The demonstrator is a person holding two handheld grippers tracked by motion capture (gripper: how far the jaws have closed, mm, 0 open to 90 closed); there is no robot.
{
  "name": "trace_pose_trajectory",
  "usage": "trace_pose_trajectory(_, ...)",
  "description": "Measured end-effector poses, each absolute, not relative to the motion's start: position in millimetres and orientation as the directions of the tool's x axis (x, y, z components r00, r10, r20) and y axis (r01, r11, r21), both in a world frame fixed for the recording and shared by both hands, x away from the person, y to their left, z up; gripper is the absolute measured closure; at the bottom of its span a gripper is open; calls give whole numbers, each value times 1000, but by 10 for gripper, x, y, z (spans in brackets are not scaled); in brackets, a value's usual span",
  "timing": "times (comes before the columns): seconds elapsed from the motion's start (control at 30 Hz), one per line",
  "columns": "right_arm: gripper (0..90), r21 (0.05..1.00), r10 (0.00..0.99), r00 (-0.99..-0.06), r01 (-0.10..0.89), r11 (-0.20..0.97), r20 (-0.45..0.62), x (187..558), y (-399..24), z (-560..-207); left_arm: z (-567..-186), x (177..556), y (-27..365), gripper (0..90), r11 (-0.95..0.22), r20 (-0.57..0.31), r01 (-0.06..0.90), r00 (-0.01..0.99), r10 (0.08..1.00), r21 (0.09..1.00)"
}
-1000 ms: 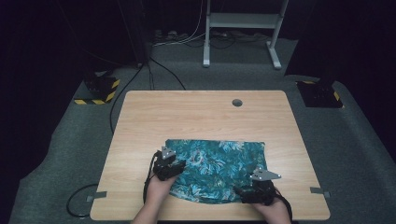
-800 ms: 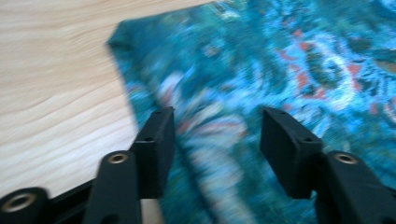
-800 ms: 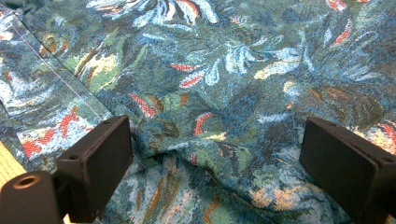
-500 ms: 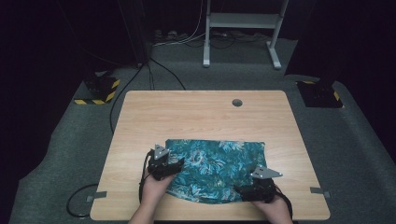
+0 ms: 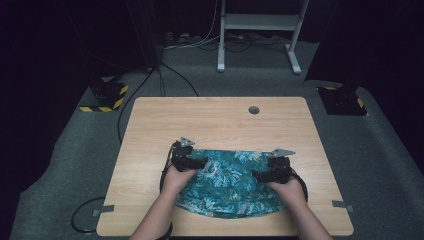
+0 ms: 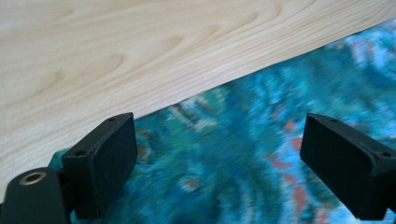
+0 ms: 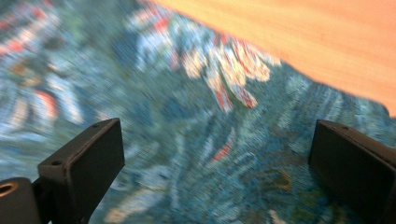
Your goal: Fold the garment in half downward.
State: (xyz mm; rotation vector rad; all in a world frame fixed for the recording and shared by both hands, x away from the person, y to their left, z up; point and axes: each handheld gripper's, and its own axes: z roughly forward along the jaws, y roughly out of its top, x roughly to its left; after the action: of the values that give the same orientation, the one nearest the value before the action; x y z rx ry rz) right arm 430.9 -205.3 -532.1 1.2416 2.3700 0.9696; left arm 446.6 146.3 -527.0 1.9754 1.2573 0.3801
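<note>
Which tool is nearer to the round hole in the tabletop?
Right. The right tool sits at the teal patterned cloth's right edge, below and slightly right of the round hole. The left tool is at the cloth's far-left corner, farther off to the hole's left.

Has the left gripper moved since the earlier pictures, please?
Yes. In the high view the left gripper has slid rightward, in over the patterned cloth, toward the table's middle; its jaws have just been opening, gripping nothing.

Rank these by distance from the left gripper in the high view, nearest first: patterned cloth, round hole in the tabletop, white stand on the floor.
From the left gripper:
1. Patterned cloth, directly beneath its jaws.
2. Round hole, far side of the tabletop.
3. White stand, on the floor beyond the table.
</note>
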Motion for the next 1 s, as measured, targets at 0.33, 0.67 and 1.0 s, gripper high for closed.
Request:
trace_pose_trajectory(0.33, 29, 673, 841, -541, 633, 382, 31, 4553, -2255, -5342, -5370, 4506, 1561, 110, -219, -165, 634, 488, 857, 741)
trace_pose_trajectory(0.67, 0, 720, 839, -544, 587, 371, 10, 4271, -2457, -5261, -5277, 4250, 1636, 68, -211, -152, 565, 527, 836, 797)
trace_pose_trajectory(1.0, 0, 757, 834, -552, 548, 357, 7, 3874, -2632, -5295, -5229, 3820, 1847, 34, -188, -149, 508, 550, 822, 840)
